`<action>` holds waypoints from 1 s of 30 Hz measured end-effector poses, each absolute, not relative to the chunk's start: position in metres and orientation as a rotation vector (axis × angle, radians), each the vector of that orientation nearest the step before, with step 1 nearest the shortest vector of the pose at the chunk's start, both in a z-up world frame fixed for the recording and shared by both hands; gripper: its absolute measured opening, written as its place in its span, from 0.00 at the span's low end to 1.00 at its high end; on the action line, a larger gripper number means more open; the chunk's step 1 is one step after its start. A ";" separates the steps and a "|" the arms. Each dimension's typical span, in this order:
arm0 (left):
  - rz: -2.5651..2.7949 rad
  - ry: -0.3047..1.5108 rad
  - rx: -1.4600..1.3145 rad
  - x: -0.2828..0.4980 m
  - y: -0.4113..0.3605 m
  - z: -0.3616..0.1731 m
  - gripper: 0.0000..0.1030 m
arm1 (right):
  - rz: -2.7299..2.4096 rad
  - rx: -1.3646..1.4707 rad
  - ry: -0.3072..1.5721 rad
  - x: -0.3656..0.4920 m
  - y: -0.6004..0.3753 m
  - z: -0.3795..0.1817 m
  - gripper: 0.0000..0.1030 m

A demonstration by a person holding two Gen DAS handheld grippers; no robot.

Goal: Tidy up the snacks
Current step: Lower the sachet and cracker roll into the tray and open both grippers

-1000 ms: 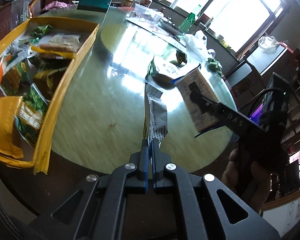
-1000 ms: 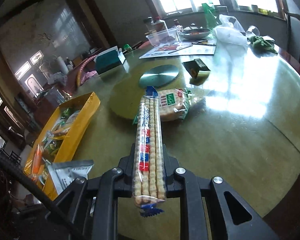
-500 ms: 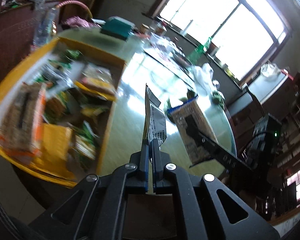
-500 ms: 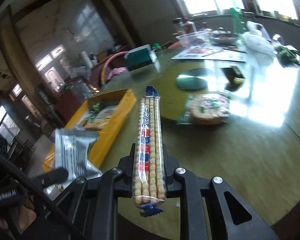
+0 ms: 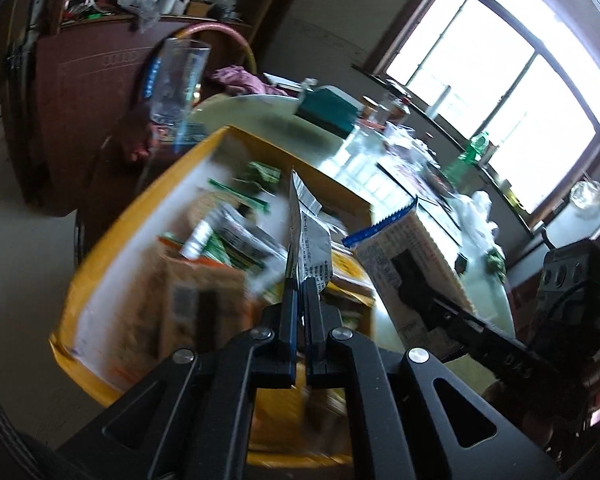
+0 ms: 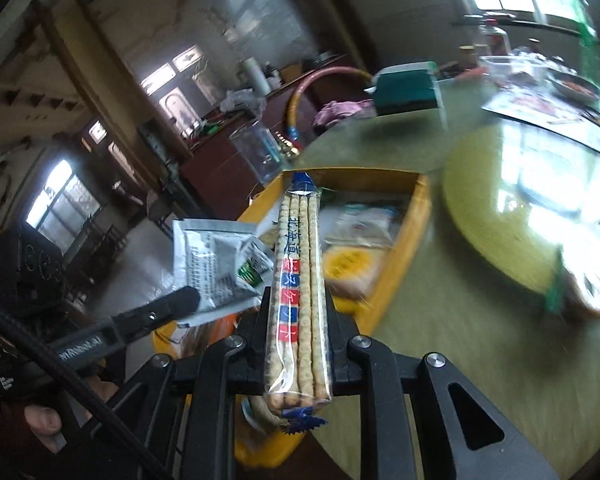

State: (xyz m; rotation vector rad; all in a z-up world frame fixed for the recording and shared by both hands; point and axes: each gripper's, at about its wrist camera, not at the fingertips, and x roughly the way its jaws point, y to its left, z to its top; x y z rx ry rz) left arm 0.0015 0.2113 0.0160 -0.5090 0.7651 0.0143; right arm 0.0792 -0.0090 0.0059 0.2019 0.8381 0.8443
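My left gripper (image 5: pixel 300 284) is shut on a thin silver foil packet (image 5: pixel 306 232), held edge-on above the yellow snack box (image 5: pixel 96 248). The same silver packet (image 6: pixel 212 264) and left gripper (image 6: pixel 188 300) show at the left of the right wrist view. My right gripper (image 6: pixel 298 308) is shut on a long clear pack of biscuits (image 6: pixel 298 280) with blue ends, also over the yellow box (image 6: pixel 416 216). In the left wrist view the biscuit pack (image 5: pixel 412 256) and right gripper (image 5: pixel 412 284) sit just right of the box. Several snack packets fill the box.
The box stands at the edge of a round green table (image 6: pixel 440 320). A wrapped round cake (image 6: pixel 588 284) lies at the right on it, and a teal tissue box (image 6: pixel 406 88), papers and bottles sit further back. A clear glass jug (image 5: pixel 176 88) stands beyond the box.
Both grippers have swung left from above the open tabletop to above the yellow box, each still holding its packet. The wrapped cake has slid to the right edge of the right wrist view.
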 end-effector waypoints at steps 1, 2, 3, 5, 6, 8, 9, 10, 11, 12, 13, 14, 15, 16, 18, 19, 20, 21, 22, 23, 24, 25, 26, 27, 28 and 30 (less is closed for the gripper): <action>0.020 0.765 -0.512 0.004 0.216 0.015 0.03 | 0.855 0.204 0.847 0.085 -0.002 0.006 0.17; 0.026 0.765 -0.518 0.007 0.222 0.013 0.03 | 0.862 0.208 0.863 0.093 0.007 0.005 0.17; 0.037 0.767 -0.526 0.012 0.229 0.010 0.03 | 0.863 0.208 0.870 0.097 0.012 0.004 0.17; 0.056 0.779 -0.538 0.021 0.239 0.005 0.03 | 0.856 0.201 0.887 0.106 0.024 0.000 0.17; 0.061 0.787 -0.540 0.025 0.242 0.003 0.03 | 0.853 0.196 0.897 0.110 0.030 -0.002 0.18; 0.071 0.795 -0.546 0.031 0.246 -0.002 0.03 | 0.855 0.194 0.915 0.118 0.040 -0.007 0.18; 0.076 0.800 -0.541 0.034 0.248 -0.004 0.03 | 0.859 0.200 0.925 0.122 0.045 -0.008 0.18; 0.079 0.804 -0.539 0.036 0.249 -0.006 0.03 | 0.864 0.207 0.936 0.126 0.048 -0.011 0.18; 0.082 0.811 -0.537 0.038 0.249 -0.007 0.03 | 0.870 0.212 0.945 0.129 0.051 -0.014 0.18; 0.085 0.813 -0.536 0.039 0.250 -0.008 0.03 | 0.870 0.214 0.952 0.132 0.053 -0.017 0.18; 0.093 0.815 -0.529 0.039 0.250 -0.008 0.03 | 0.866 0.213 0.956 0.135 0.056 -0.019 0.18; 0.099 0.817 -0.523 0.039 0.250 -0.008 0.03 | 0.868 0.211 0.958 0.135 0.057 -0.020 0.18; 0.107 0.822 -0.516 0.039 0.249 -0.009 0.03 | 0.874 0.207 0.965 0.136 0.058 -0.021 0.20; 0.112 0.831 -0.507 0.040 0.249 -0.010 0.03 | 0.874 0.204 0.976 0.137 0.059 -0.022 0.21; 0.118 0.837 -0.484 0.041 0.247 -0.011 0.04 | 0.862 0.199 0.971 0.134 0.058 -0.021 0.22; 0.126 0.836 -0.471 0.040 0.245 -0.012 0.06 | 0.854 0.185 0.963 0.131 0.056 -0.020 0.22; 0.129 0.833 -0.471 0.040 0.245 -0.012 0.08 | 0.850 0.175 0.955 0.128 0.054 -0.017 0.24; 0.135 0.832 -0.473 0.040 0.244 -0.012 0.16 | 0.842 0.168 0.943 0.126 0.052 -0.014 0.29; 0.143 0.831 -0.473 0.039 0.242 -0.012 0.33 | 0.834 0.167 0.930 0.123 0.048 -0.012 0.35; 0.146 0.825 -0.473 0.037 0.240 -0.012 0.44 | 0.823 0.169 0.916 0.120 0.043 -0.009 0.47; 0.143 0.800 -0.482 0.033 0.238 -0.011 0.60 | 0.817 0.170 0.899 0.117 0.039 -0.005 0.54; 0.139 0.775 -0.494 0.029 0.236 -0.010 0.68 | 0.815 0.169 0.880 0.114 0.035 -0.001 0.56; 0.142 0.764 -0.498 0.027 0.234 -0.009 0.69 | 0.811 0.166 0.863 0.110 0.031 0.002 0.56; 0.148 0.759 -0.495 0.024 0.231 -0.006 0.69 | 0.808 0.164 0.852 0.106 0.026 0.005 0.56; 0.149 0.756 -0.493 0.022 0.229 -0.005 0.69 | 0.803 0.169 0.844 0.102 0.019 0.007 0.56; 0.159 0.750 -0.498 0.016 0.223 -0.002 0.69 | 0.792 0.196 0.836 0.096 0.007 0.010 0.59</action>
